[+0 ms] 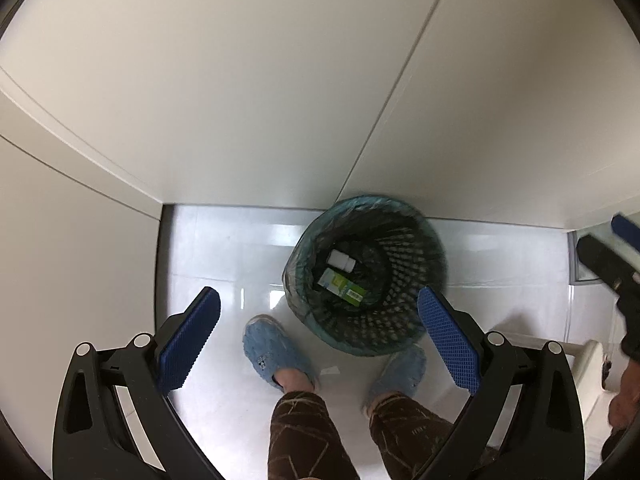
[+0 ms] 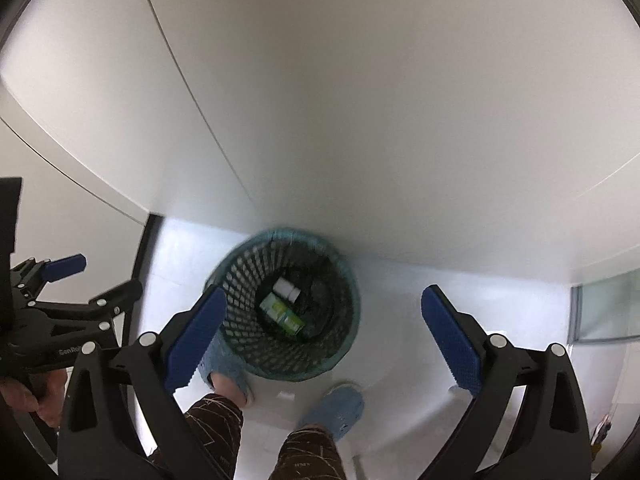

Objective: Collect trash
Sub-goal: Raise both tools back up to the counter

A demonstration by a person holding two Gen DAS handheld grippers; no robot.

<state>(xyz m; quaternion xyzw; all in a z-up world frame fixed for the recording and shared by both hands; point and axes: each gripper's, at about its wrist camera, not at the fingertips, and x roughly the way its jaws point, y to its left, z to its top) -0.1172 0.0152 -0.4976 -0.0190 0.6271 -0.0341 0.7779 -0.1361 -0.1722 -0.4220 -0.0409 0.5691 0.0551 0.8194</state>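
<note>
Black mesh wastebasket (image 1: 366, 276) on the floor already holds a white bottle (image 1: 341, 260) and green carton (image 1: 343, 289); our left gripper (image 1: 320, 336) and right gripper (image 2: 324, 336) fingers gape empty above.

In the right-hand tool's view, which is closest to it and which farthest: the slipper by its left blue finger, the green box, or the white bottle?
1. Slipper, nearest: on the floor against the bin, low left, partly behind the right tool's left finger.
2. Green box, lying on the bin's bottom.
3. White bottle, farthest: just beyond the box, towards the wall.
</note>
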